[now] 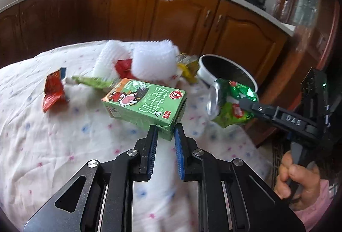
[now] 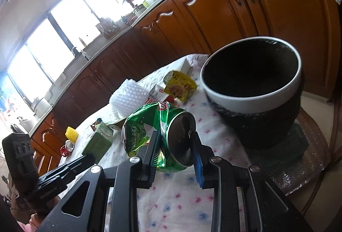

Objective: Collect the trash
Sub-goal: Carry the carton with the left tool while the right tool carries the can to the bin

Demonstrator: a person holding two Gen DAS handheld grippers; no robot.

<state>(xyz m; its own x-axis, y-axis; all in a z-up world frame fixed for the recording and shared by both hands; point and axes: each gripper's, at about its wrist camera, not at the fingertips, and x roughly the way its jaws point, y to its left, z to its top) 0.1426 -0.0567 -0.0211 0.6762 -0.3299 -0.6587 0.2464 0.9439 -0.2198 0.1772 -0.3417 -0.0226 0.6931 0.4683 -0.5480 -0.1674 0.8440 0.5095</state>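
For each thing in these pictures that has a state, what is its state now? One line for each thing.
Left tongs: shut on the green milk carton.
Green milk carton: gripped at its near end, lying flat and angled.
Right tongs: shut on the green can.
Green can: crushed, gripped at one end.
Bin: upright, open at the top, dark inside.
Red wrapper: crumpled, lying on the cloth.
White foam sheet: curled, on the table.

Green milk carton (image 1: pixel 145 101) tilted; crushed green can (image 2: pixel 162 135) on its side.
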